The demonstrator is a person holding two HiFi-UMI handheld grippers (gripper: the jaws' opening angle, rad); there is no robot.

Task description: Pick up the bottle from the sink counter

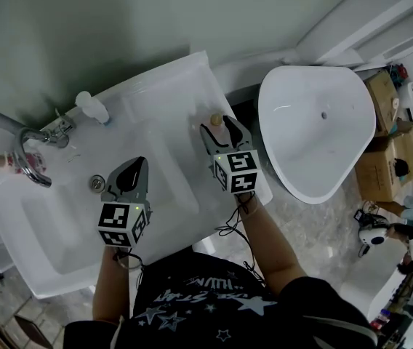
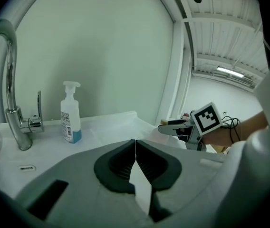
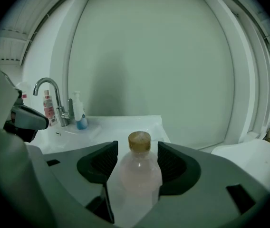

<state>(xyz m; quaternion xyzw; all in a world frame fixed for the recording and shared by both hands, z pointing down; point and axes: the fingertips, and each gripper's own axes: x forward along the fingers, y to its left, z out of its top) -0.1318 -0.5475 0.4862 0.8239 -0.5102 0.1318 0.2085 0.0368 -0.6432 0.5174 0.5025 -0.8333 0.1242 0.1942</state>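
Bottle (image 3: 137, 175): translucent plastic, pale pinkish, with rounded shoulders and a round tan cap with a dull top. It stands upright near the right edge of the sink counter (image 1: 185, 86), a glossy white moulded slab.

Your right gripper (image 1: 219, 126) has its jaws spread, with one dark ribbed pad on each side of the bottle's neck and shoulders. Whether the pads (image 3: 101, 163) touch the plastic cannot be told.

Your left gripper (image 2: 135, 141) hangs over the basin, its ribbed pads pressed together.

Behind them is a curved chrome faucet (image 2: 11, 80), polished. A white pump bottle (image 2: 71, 115) with a blue base stands just beside it. A smooth white tub (image 1: 286, 162) sits right of the counter.
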